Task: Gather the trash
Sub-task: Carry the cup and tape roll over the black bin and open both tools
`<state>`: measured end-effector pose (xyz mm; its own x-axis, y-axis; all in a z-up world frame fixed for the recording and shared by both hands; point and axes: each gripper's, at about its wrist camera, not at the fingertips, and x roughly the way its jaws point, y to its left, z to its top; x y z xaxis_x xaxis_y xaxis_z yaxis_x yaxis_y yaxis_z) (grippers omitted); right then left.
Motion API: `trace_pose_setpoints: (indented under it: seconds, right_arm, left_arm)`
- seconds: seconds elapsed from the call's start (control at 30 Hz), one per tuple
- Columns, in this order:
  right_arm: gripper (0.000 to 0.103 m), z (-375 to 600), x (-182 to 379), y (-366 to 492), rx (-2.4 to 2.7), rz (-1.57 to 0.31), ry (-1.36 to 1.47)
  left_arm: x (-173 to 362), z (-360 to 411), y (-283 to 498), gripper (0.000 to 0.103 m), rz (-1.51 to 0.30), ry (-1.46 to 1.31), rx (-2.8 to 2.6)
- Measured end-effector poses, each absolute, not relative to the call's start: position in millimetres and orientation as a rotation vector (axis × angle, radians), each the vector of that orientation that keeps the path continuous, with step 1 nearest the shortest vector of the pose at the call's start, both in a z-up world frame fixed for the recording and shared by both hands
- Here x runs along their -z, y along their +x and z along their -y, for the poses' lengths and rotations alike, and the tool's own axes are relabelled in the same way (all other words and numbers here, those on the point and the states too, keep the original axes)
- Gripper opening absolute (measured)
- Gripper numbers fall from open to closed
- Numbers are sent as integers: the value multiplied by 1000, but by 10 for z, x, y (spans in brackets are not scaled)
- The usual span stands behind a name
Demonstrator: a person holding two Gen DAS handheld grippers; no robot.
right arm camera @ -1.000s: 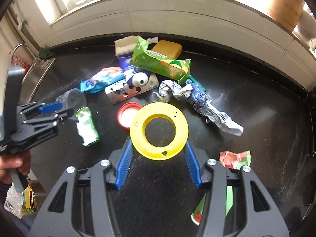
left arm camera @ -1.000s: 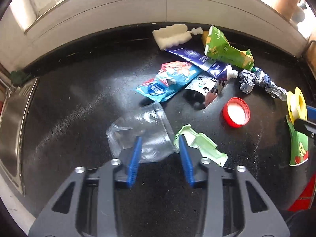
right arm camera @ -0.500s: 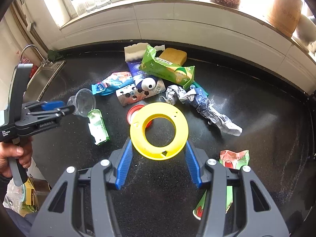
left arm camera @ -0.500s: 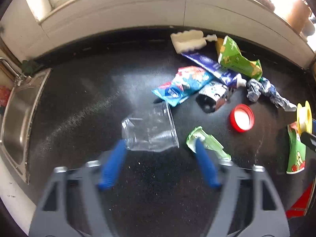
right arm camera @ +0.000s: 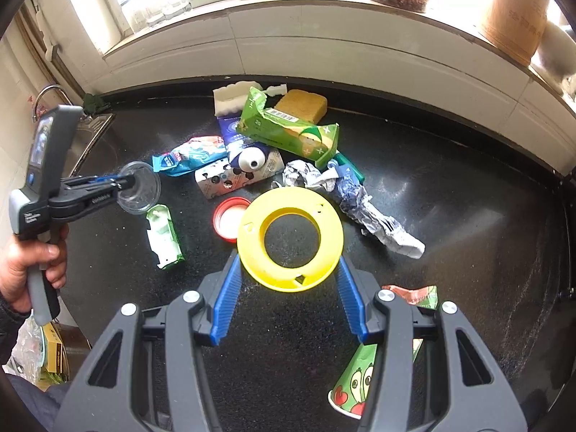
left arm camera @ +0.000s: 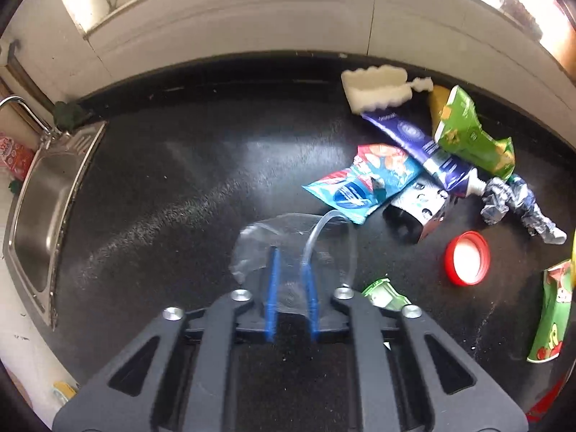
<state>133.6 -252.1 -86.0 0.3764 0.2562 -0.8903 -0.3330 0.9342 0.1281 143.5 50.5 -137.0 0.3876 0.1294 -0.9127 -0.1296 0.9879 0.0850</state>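
Note:
My left gripper (left arm camera: 291,277) is shut on the wall of a clear plastic cup (left arm camera: 324,241) and holds it above the black counter; it also shows in the right wrist view (right arm camera: 124,183) with the cup (right arm camera: 140,190) lifted. My right gripper (right arm camera: 288,273) is shut on a yellow plastic reel (right arm camera: 291,232), held above the counter. Trash lies in a pile: a green wrapper (right arm camera: 288,133), a blue snack bag (left arm camera: 363,183), a toothpaste tube (left arm camera: 424,151), crumpled foil (right arm camera: 360,198), a red lid (left arm camera: 467,262).
A small green and white carton (right arm camera: 163,237) lies left of the red lid. A flattened paper cup (right arm camera: 356,385) lies under my right gripper. A white sponge (left arm camera: 378,88) and a yellow sponge (right arm camera: 302,106) sit by the back wall. A steel sink (left arm camera: 43,212) is at the left.
My left gripper opened wide, then closed on the clear cup and lifted it off the counter. My right gripper rose a little with the yellow reel still in it.

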Motion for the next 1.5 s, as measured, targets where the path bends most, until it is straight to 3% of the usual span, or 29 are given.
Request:
trace_pose_setpoints:
  seconds: [0.67,1.03,1.3,1.5]
  right_arm:
    - [51,2290,583,1110,-426,-1075,-115]
    - [51,869,317,788,-762,-1006,-277]
    - [51,-951,601,-198,-1235,-1105,-377]
    - [51,-1953,1120,-1038,-1418,-1178,-498]
  left_arm:
    - [695,-386,637,3,-1079,-53,-113]
    - [372,-1359,-453,3,-968,-221,-361]
    - [814,-2340,-1947,3,-960,-407,-678]
    - [1608,-2890,-2915,3,-967,-554,-820]
